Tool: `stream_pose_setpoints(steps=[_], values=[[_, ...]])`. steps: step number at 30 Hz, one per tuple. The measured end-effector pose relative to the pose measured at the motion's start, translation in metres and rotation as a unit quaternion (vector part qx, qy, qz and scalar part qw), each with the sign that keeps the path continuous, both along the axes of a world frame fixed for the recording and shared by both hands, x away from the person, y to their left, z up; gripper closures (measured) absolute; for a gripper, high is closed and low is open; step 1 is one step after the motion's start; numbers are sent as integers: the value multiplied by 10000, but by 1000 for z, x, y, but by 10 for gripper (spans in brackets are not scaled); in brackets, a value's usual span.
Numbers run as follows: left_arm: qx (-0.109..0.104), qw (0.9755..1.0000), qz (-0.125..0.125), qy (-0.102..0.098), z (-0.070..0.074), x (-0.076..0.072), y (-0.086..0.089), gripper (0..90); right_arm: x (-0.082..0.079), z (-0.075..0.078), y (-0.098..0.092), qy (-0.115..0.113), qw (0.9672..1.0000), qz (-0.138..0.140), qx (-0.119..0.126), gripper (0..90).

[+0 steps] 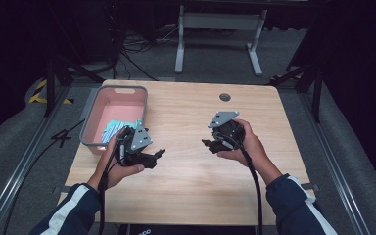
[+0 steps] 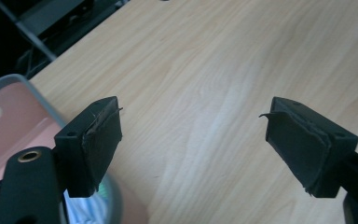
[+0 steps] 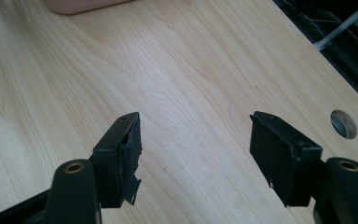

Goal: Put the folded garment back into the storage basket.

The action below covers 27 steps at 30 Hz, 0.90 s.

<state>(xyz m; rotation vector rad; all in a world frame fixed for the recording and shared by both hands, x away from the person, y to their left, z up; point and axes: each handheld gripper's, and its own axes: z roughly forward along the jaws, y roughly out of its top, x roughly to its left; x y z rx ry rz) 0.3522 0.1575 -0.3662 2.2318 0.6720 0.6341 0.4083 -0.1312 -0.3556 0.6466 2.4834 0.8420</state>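
We hold both grippers over the pale wooden table (image 1: 191,161) with nothing in them. Our left gripper (image 1: 157,154) hovers just beside the near right corner of the grey-rimmed pink plastic basin (image 1: 92,115), fingers (image 2: 103,135) spread apart over bare wood. Our right gripper (image 1: 206,144) hangs well to the right of the basin, its fingers (image 3: 286,149) likewise apart and empty. Farther off, the folded cloth with teal and white stripes (image 1: 114,129) lies inside the basin at its near end. We judge the putting-away done, since nothing else lies on the table; only drawing the hands back seems left.
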Motion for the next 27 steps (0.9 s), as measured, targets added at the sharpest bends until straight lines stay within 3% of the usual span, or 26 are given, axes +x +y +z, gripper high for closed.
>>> stream_pose_setpoints(steps=[18, 27], values=[[361, 9976, -411, 418, -46, -9, -18, 184, -21, -28, -48, 90, 9997, -215, 14, 341], [494, 9958, -518, 570, -65, -10, -20, 183, -38, -53, -77, 96, 9994, -320, 31, 330]])
